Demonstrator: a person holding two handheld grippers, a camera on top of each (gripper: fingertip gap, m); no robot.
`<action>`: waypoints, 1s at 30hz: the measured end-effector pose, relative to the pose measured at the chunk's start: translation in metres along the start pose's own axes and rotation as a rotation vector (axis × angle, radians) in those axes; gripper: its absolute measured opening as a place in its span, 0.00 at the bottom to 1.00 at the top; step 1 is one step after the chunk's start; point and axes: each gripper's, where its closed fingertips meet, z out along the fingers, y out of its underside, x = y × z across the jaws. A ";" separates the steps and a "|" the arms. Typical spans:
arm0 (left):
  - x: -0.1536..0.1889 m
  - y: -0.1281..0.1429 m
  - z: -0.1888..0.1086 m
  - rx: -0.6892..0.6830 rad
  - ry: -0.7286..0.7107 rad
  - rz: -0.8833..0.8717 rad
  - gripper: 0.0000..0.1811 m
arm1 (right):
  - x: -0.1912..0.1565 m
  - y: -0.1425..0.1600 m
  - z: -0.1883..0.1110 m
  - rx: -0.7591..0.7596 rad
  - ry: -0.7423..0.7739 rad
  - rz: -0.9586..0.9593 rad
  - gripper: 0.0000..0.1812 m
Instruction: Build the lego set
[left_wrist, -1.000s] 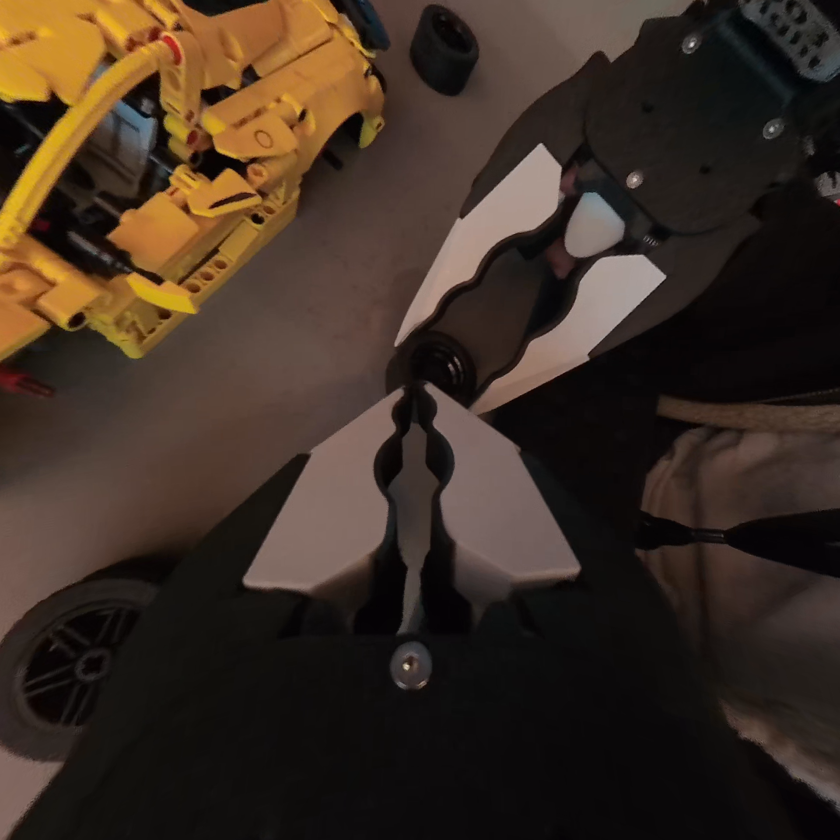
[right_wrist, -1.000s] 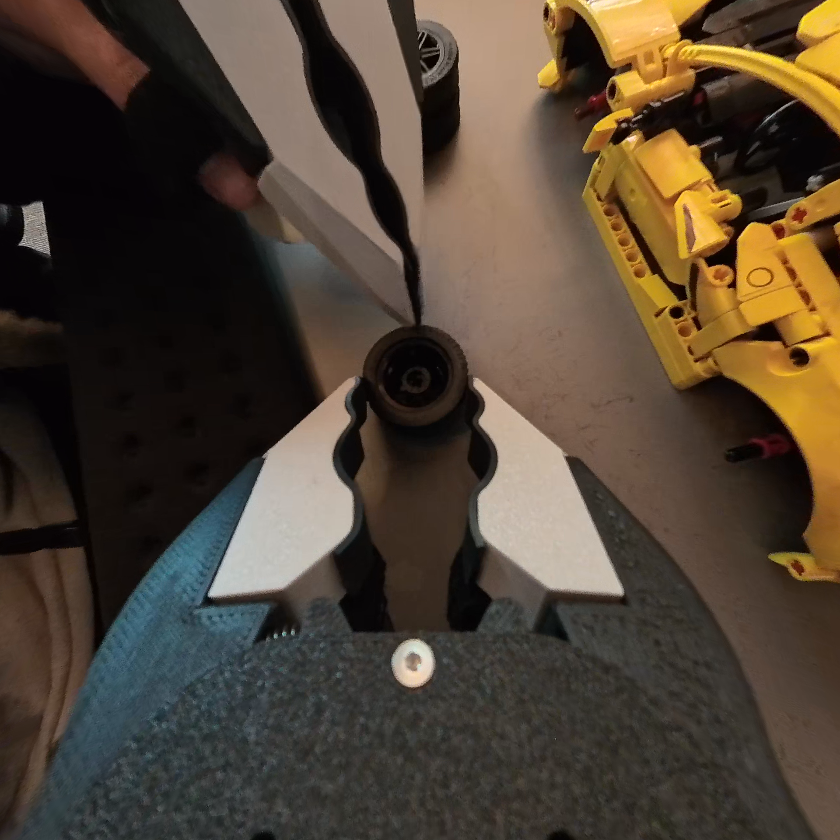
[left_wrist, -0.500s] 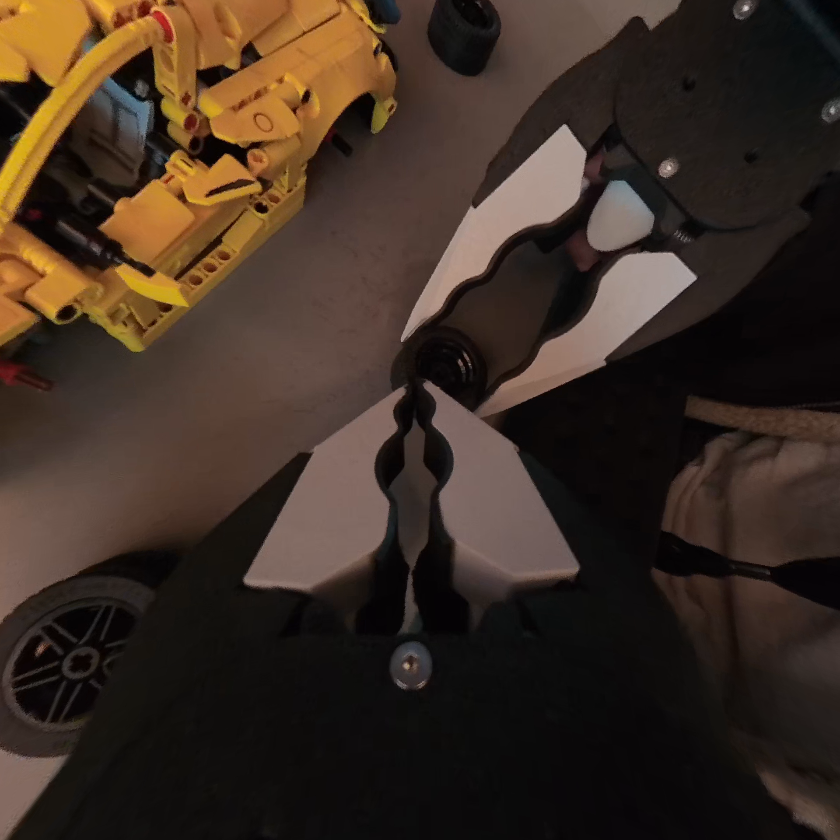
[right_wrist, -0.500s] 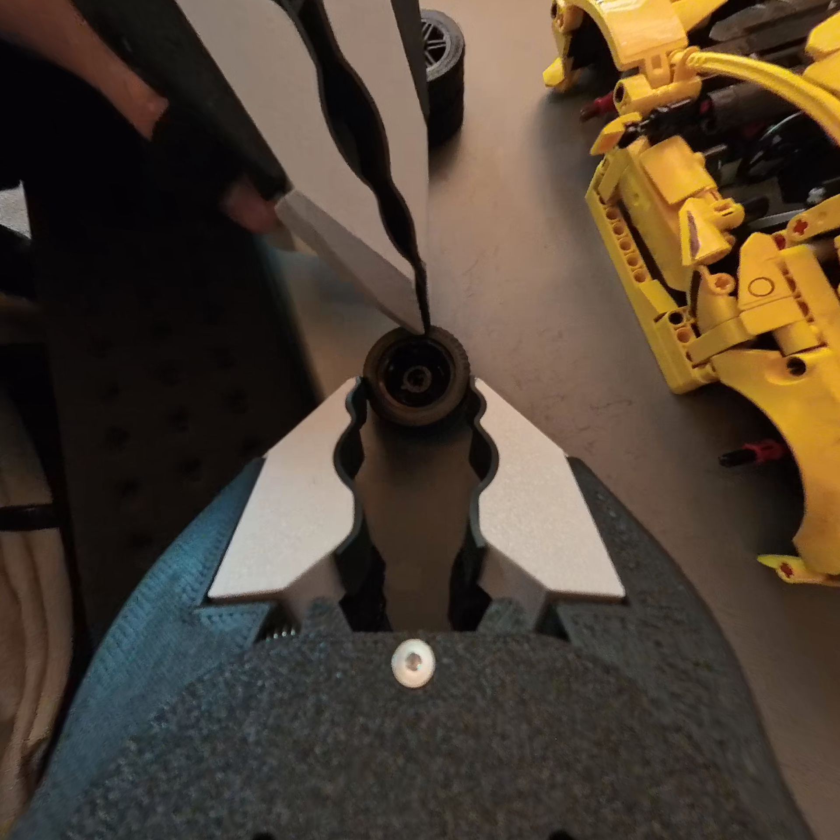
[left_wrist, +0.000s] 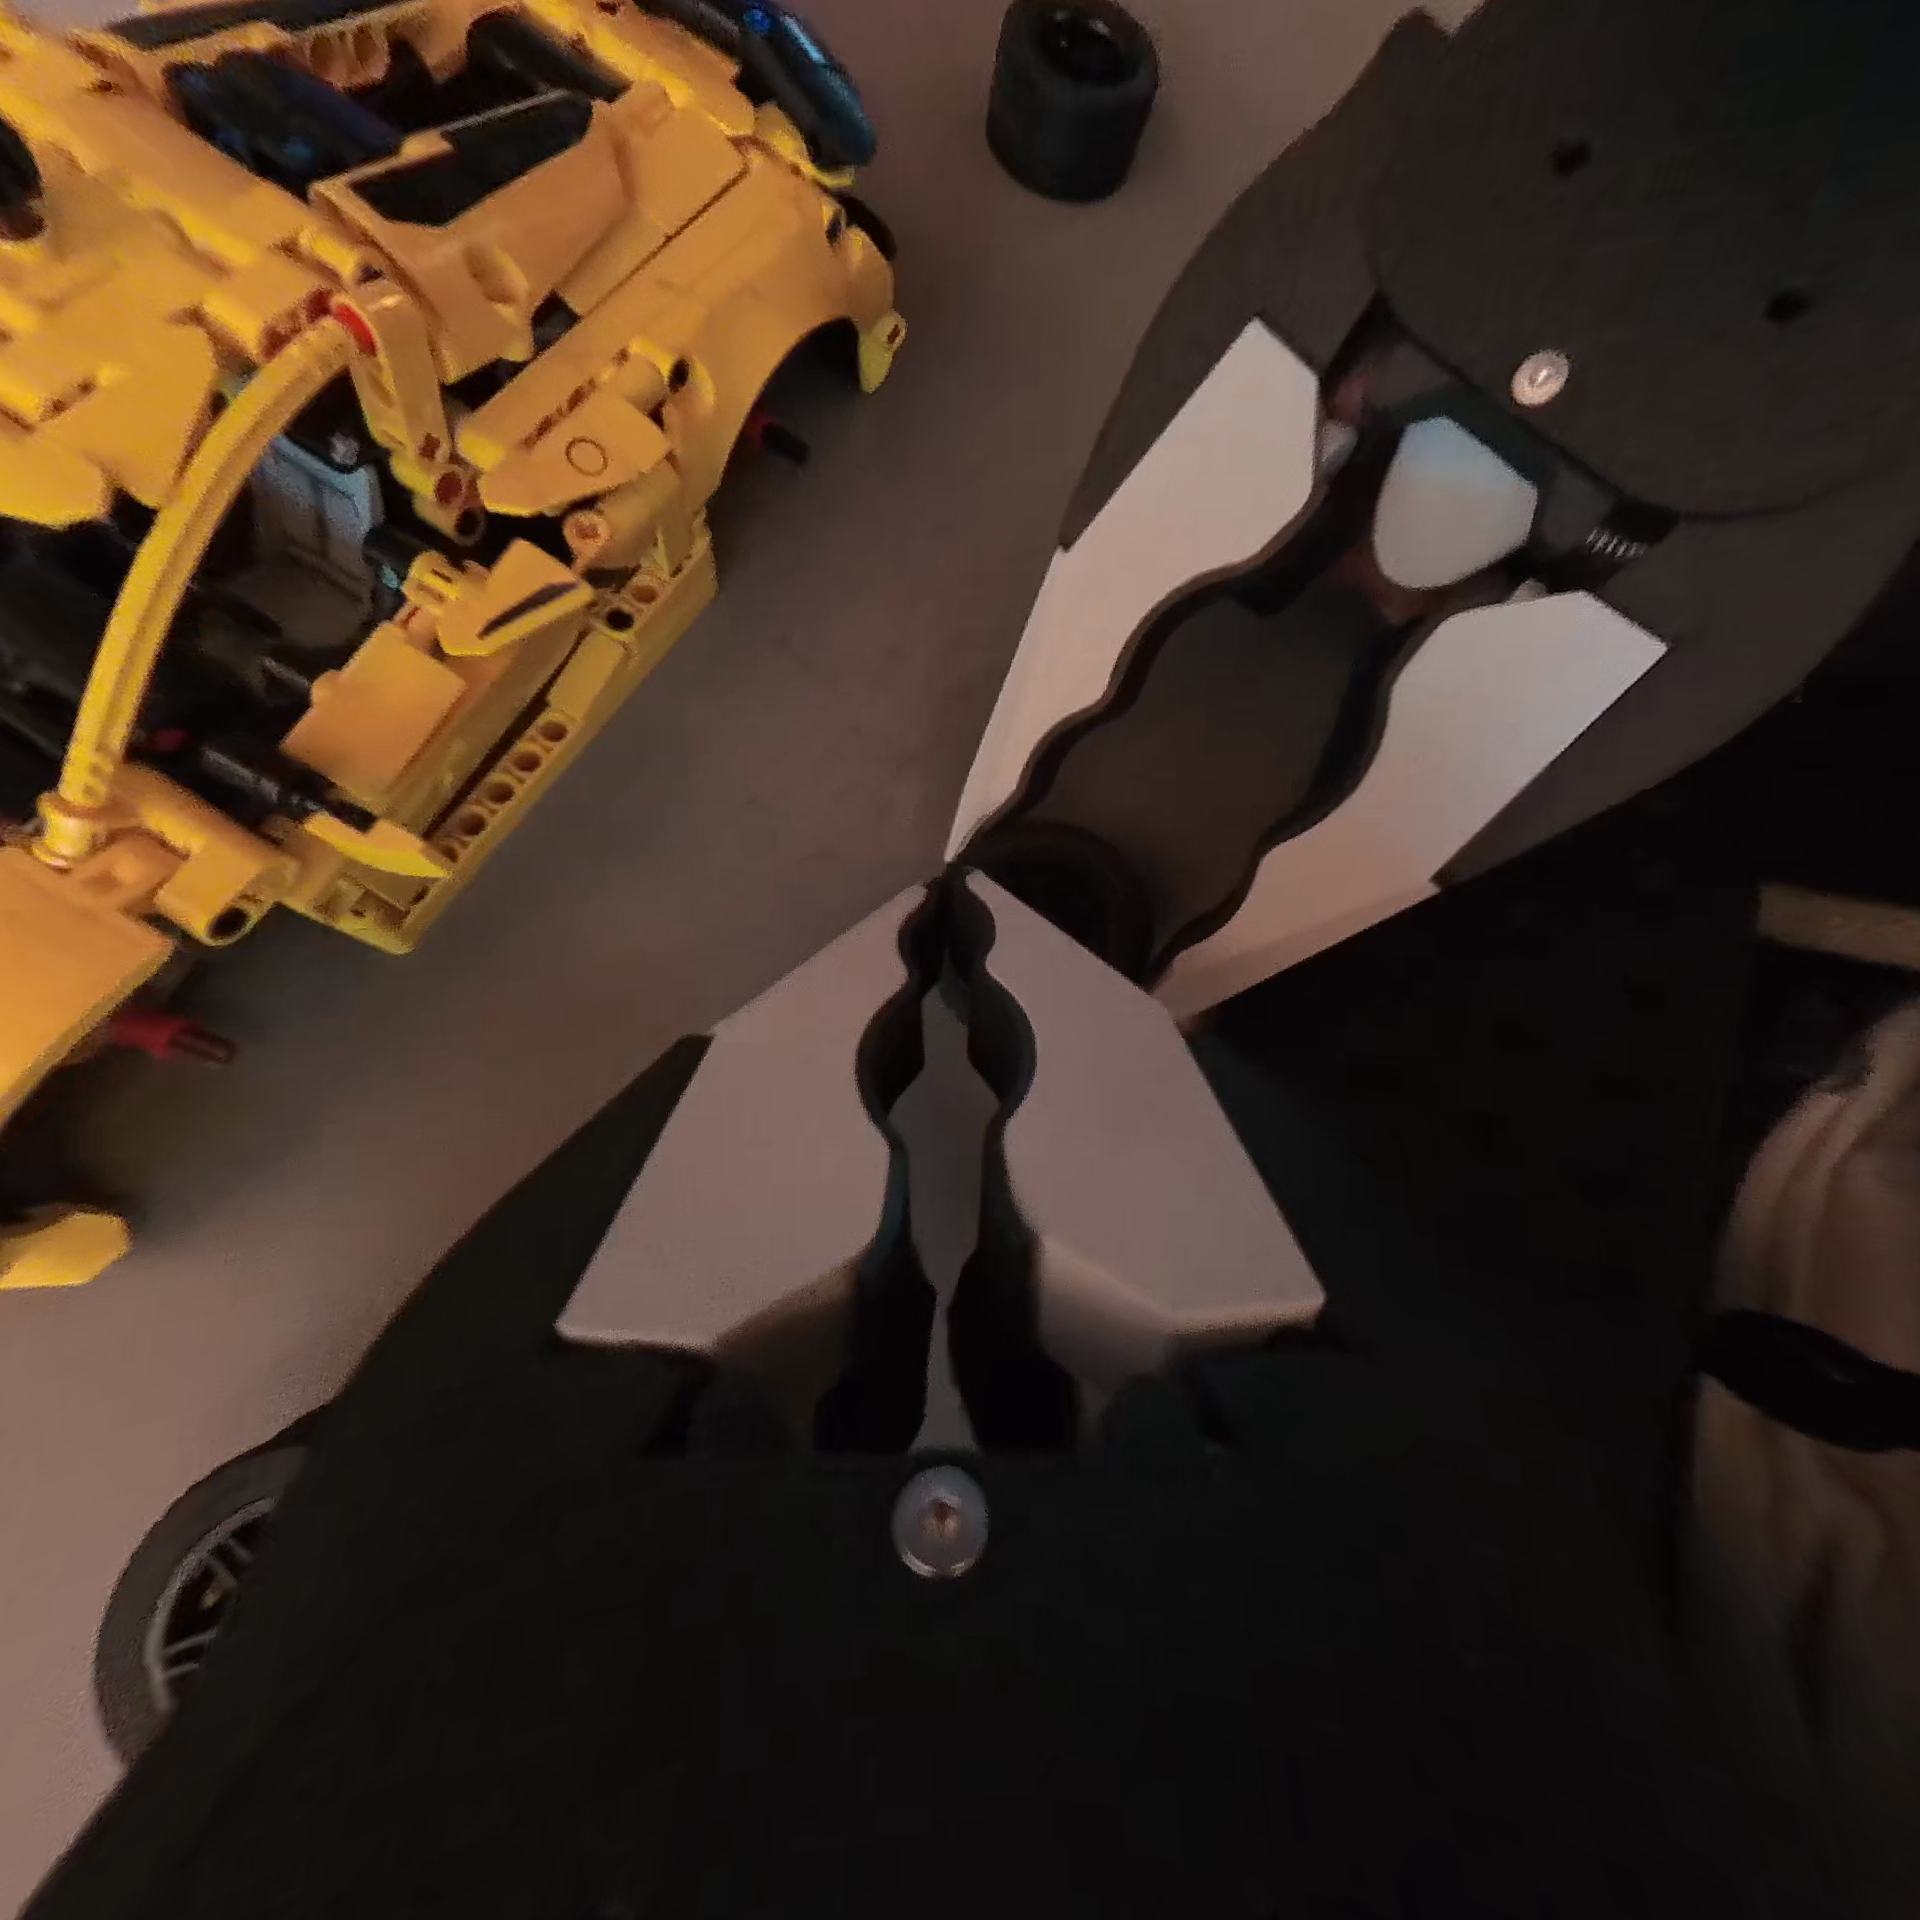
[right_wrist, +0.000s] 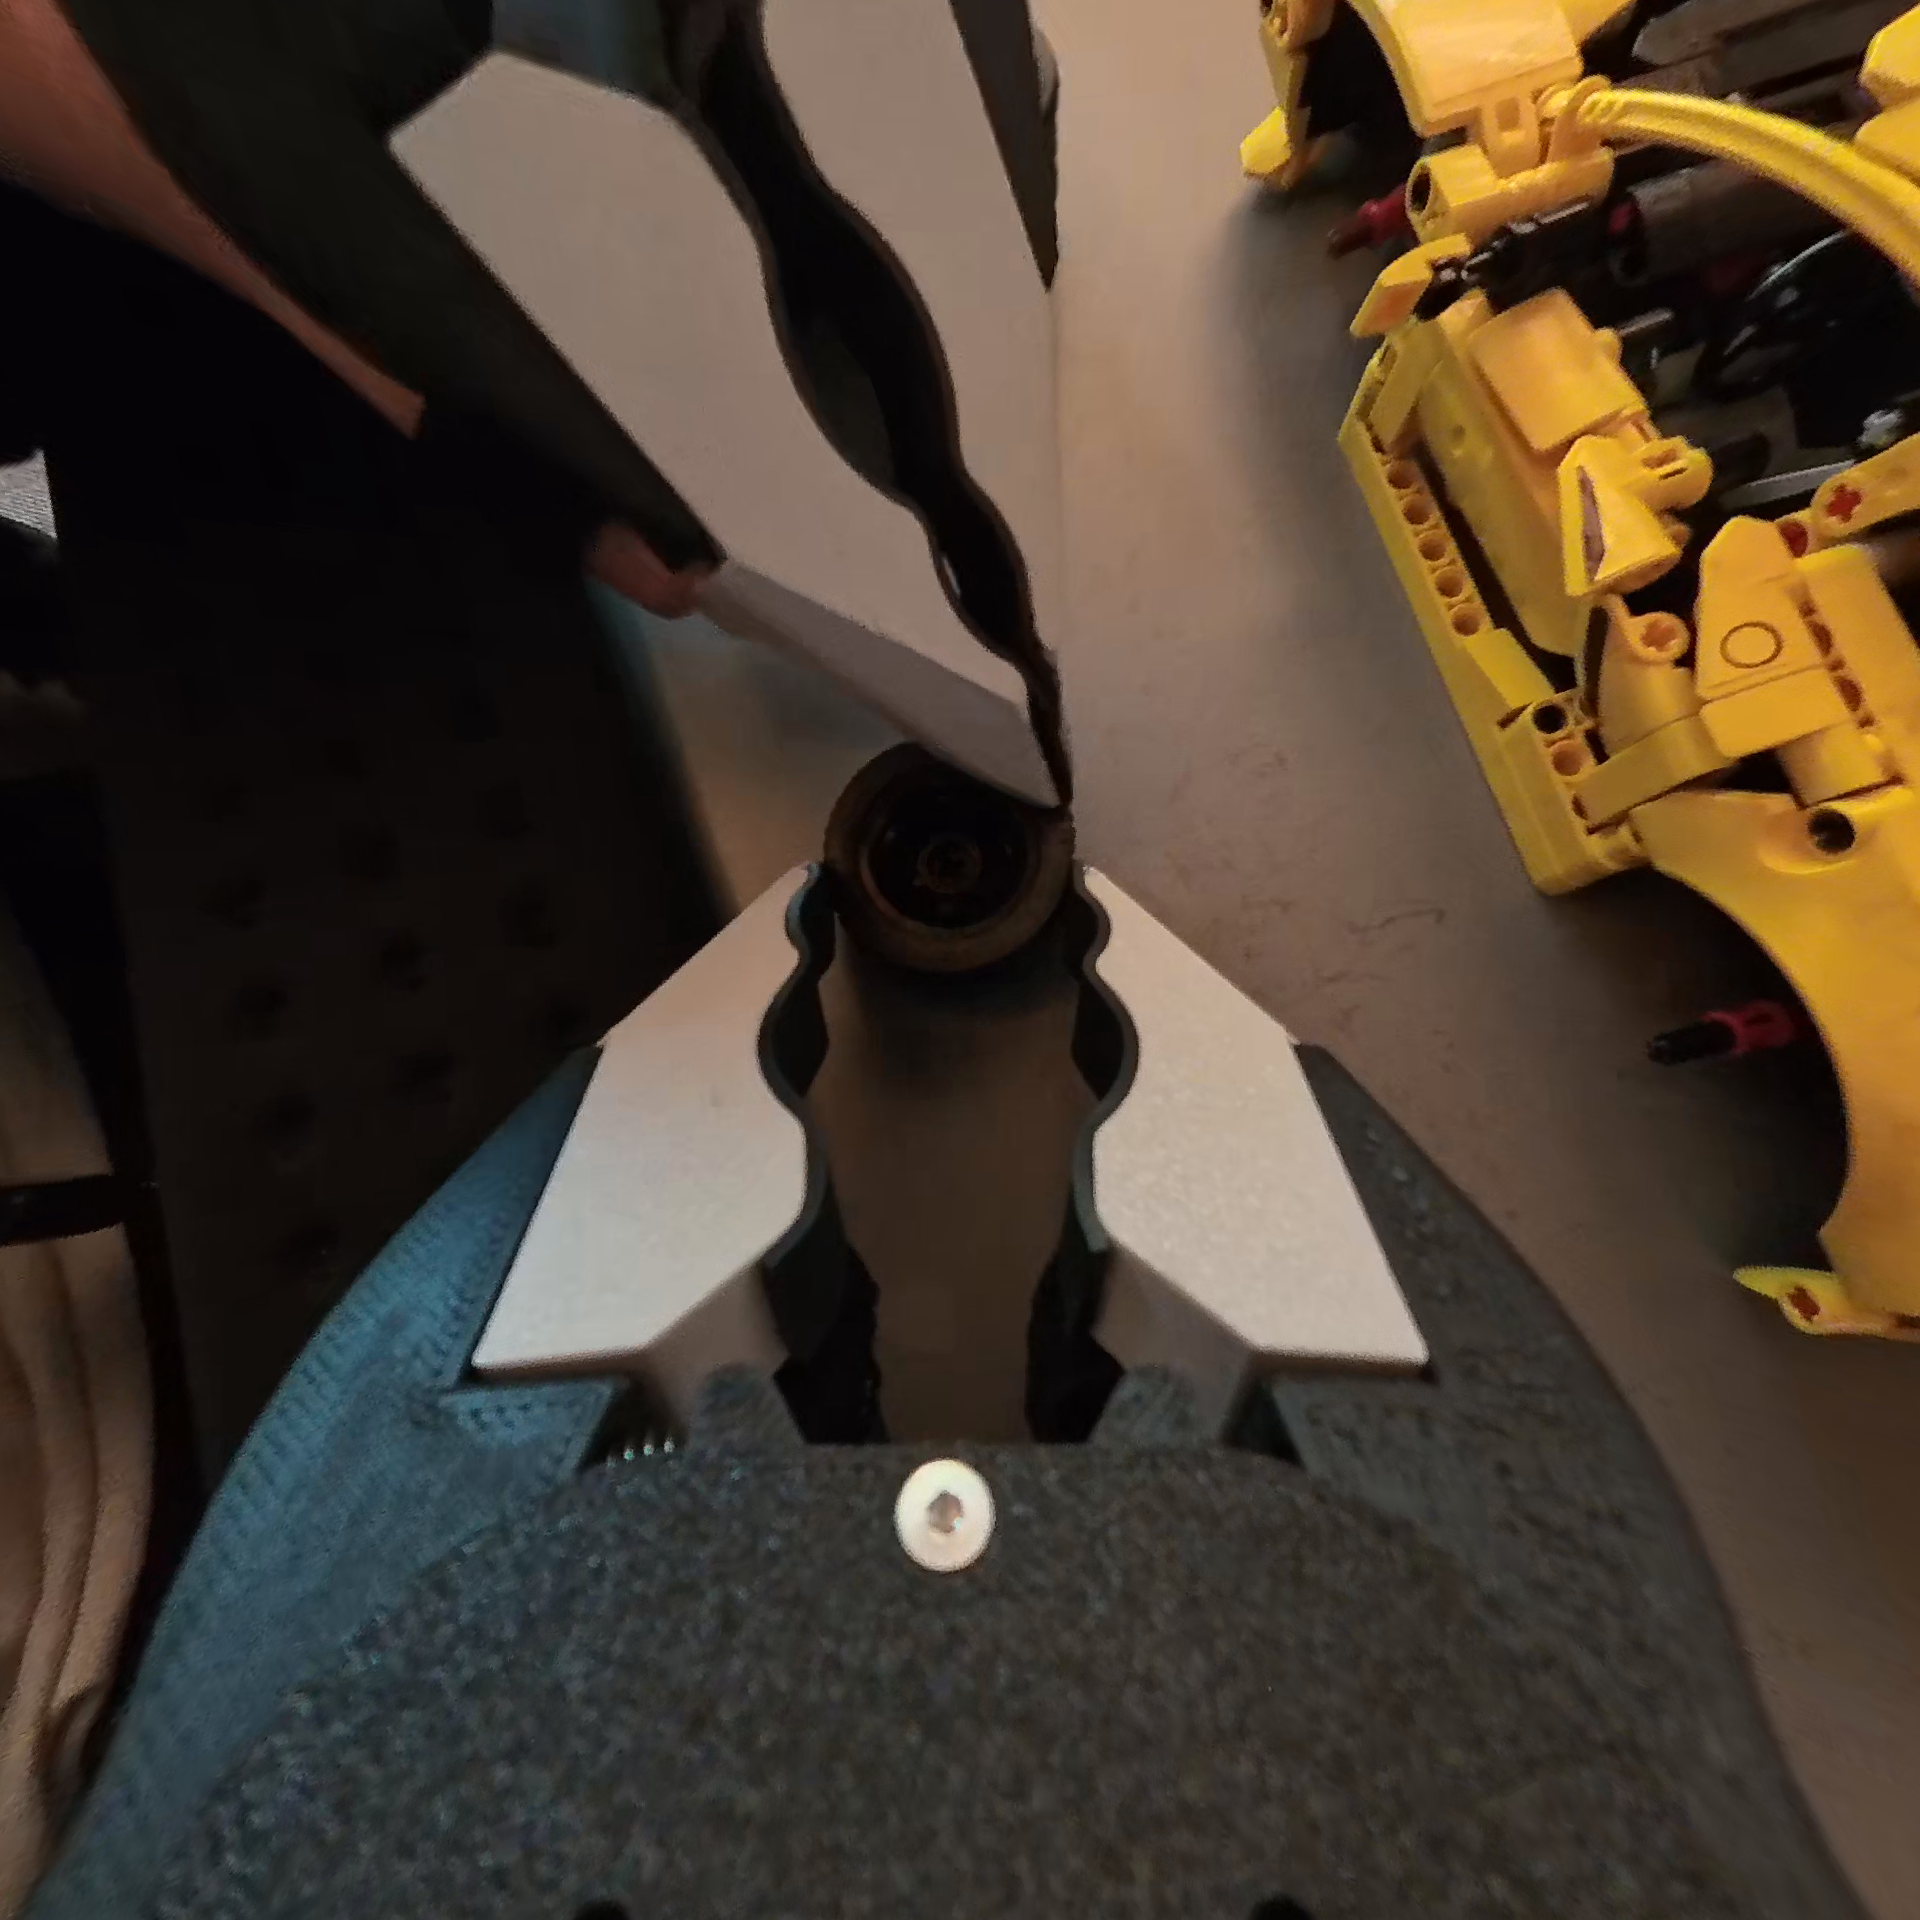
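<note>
A small black tyre (right_wrist: 948, 883) is clamped between the fingertips of my right gripper (right_wrist: 951, 896), just above the grey table. My left gripper (left_wrist: 945, 894) is shut and empty. Its tips touch the tyre's upper right edge in the right wrist view, where it comes down from the top (right_wrist: 1051, 790). In the left wrist view my right gripper (left_wrist: 1060, 920) reaches in from the upper right, with the tyre (left_wrist: 1075, 868) partly hidden behind my left fingers. The yellow lego car (left_wrist: 416, 499) lies on its side at the left; it also shows at the right in the right wrist view (right_wrist: 1662, 644).
A second small black tyre (left_wrist: 1070, 99) stands on the table (left_wrist: 810, 727) beyond the car. A large spoked wheel (left_wrist: 192, 1590) lies at the lower left. Red pins (left_wrist: 171, 1039) (right_wrist: 1720, 1034) lie beside the car. A person's dark and beige clothing fills the near side. Both grippers' tips are close together, under 4 cm apart. From either gripper's tips it is about 15 cm to the large spoked wheel (left_wrist: 192, 1590).
My left gripper has swung so its shut tips slid from the tyre's top toward its right edge. The car has come closer in the left wrist view. My right gripper still holds the tyre.
</note>
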 end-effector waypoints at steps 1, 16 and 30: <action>-0.001 0.000 0.001 -0.005 -0.013 0.004 0.00 | 0.000 0.000 0.000 0.001 -0.002 0.004 0.25; -0.029 -0.047 -0.055 0.505 -0.053 -0.017 0.02 | 0.048 0.008 -0.047 0.062 0.170 -0.027 0.24; -0.030 -0.051 -0.058 0.559 -0.083 0.043 0.03 | 0.116 0.131 -0.137 -0.053 0.367 0.339 0.25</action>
